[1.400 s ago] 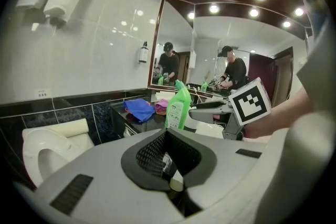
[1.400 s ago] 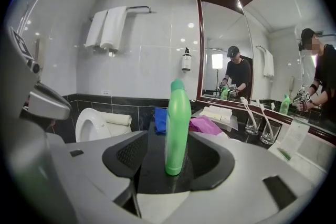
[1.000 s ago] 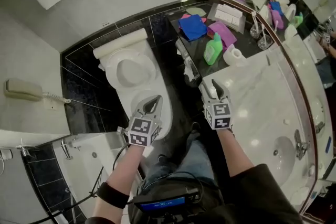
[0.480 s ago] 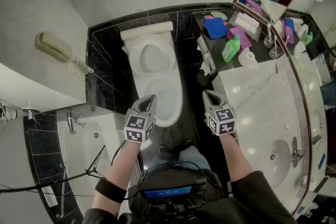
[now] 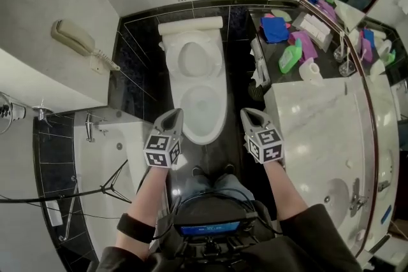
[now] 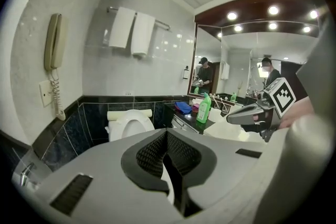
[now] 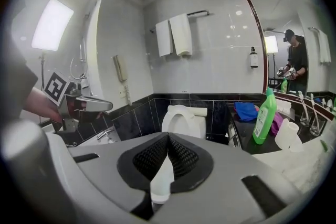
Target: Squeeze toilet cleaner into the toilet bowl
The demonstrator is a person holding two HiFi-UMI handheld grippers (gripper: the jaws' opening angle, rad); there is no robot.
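Observation:
The white toilet stands against the black tiled wall with its seat and lid raised, and the bowl lies open just beyond both grippers. A green bottle stands upright on the black counter to the right of the toilet, well away from either gripper. My left gripper hovers over the bowl's near left rim, shut and empty. My right gripper hangs level with it past the bowl's right side, also shut with nothing in it. The left gripper view shows the toilet and the bottle ahead.
On the black counter lie a blue cloth, a purple cloth and a toilet paper roll. A marble vanity with a sink runs along the right. A bathtub is on the left, with a wall phone above it.
Both grippers have drawn back from over the toilet toward the person, and the toilet now sits centred between them. The right gripper's jaws, parted in the earliest frame, are now together.

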